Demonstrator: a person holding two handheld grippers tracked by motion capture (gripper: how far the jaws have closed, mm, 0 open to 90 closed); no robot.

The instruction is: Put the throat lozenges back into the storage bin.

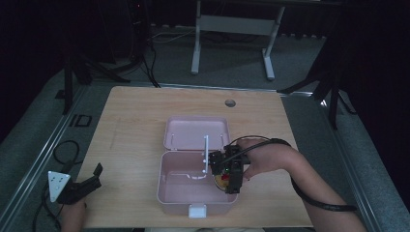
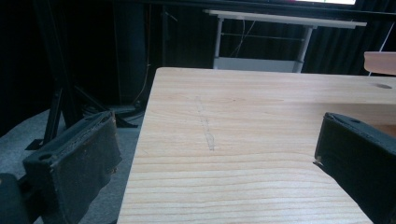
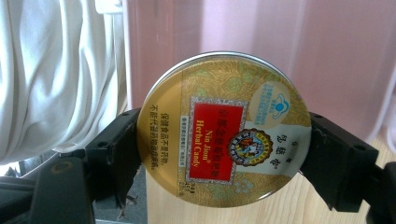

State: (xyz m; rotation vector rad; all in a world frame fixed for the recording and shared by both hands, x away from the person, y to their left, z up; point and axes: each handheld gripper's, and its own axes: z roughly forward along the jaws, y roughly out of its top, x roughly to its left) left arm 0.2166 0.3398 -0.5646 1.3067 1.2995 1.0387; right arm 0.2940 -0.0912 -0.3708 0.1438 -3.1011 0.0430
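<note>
The right gripper (image 1: 231, 175) clamps a round herbal candy tin (image 3: 224, 140) by its rim between its jaws, poised over the open pink box (image 1: 174, 191), seemingly for lowering inside, while the left gripper (image 1: 80, 186) idles wide open and empty.

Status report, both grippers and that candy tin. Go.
Right gripper shut on candy tin, at the pink box's right edge. Left gripper open, idle at the table's left edge. Nothing in the way.
</note>
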